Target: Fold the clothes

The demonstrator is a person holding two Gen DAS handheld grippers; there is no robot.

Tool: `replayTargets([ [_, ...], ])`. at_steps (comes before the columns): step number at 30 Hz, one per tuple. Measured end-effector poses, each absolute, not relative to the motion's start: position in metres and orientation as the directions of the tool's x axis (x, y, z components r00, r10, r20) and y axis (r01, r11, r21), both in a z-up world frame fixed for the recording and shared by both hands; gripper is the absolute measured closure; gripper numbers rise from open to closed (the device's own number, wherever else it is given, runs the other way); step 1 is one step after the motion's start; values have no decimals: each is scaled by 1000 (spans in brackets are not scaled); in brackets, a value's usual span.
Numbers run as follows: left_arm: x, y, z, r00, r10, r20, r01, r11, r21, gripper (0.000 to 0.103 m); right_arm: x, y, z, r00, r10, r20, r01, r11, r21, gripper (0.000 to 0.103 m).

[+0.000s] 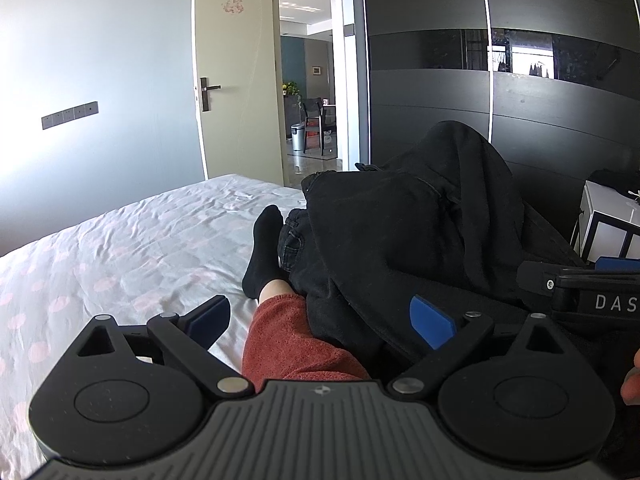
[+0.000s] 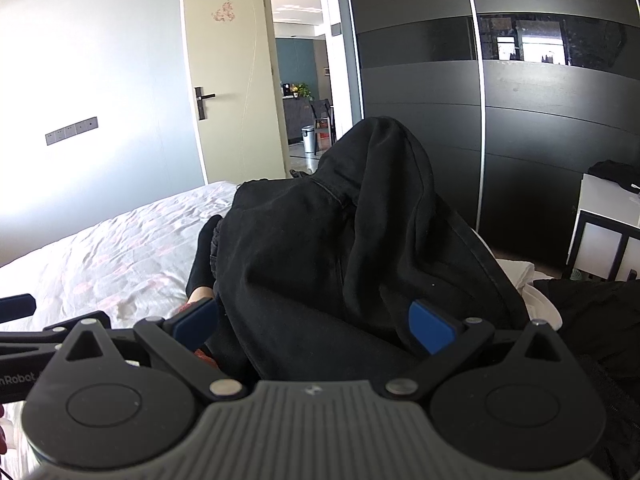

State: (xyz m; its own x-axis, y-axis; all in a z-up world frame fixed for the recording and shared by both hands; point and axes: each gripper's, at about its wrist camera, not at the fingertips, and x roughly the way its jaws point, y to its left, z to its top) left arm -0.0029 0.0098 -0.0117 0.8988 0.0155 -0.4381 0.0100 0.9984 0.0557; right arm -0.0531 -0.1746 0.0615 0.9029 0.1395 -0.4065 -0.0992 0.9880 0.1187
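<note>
The blue-padded fingers (image 1: 432, 322) of the left gripper (image 1: 322, 320) stand wide apart with nothing between them; below the gap lie a red terry-cloth trouser leg (image 1: 296, 340) and the near edge of the black denim trousers (image 1: 392, 232). The fingers of the right gripper (image 2: 316, 322) (image 2: 428, 326) are likewise spread apart and empty, poised directly over the same garment (image 2: 320, 248), which fills the space between the pads; whether the pads touch the cloth cannot be told. The black denim trousers are heaped loosely over the person's raised knee and lap, rising to a peak at centre, with the waistband end draped toward the foot of the white bed sheet with faint pink spots (image 1: 120, 248). A foot in a black sock (image 1: 262, 248) rests on the sheet just beside the garment's left edge. In the left wrist view the right gripper's black body enters at the right margin (image 1: 580, 284), near the left gripper. A second dark garment (image 2: 592, 296) lies at the right of the trousers over a white cloth (image 2: 536, 296). Beyond the bed stand a cream open door (image 1: 236, 80), a dark grey sliding-door wardrobe (image 1: 540, 100) and a white bedside cabinet (image 1: 608, 216).
</note>
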Motion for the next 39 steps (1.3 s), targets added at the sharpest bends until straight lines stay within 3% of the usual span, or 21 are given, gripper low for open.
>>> replayTargets([
  [28,4,22,-18,880,18,-476,-16,1000,8,0,-41,-175,64,880,199,-431,-165,979,115,0],
  [33,25,35,-21,861,-1,-509,-14,1000,-24,0,-18,-191,74,895,167,-413,-162,986,46,1],
  [39,73,49,-29,828,-63,-557,16,996,-90,0,30,-216,83,900,118,-421,-132,991,-4,13],
])
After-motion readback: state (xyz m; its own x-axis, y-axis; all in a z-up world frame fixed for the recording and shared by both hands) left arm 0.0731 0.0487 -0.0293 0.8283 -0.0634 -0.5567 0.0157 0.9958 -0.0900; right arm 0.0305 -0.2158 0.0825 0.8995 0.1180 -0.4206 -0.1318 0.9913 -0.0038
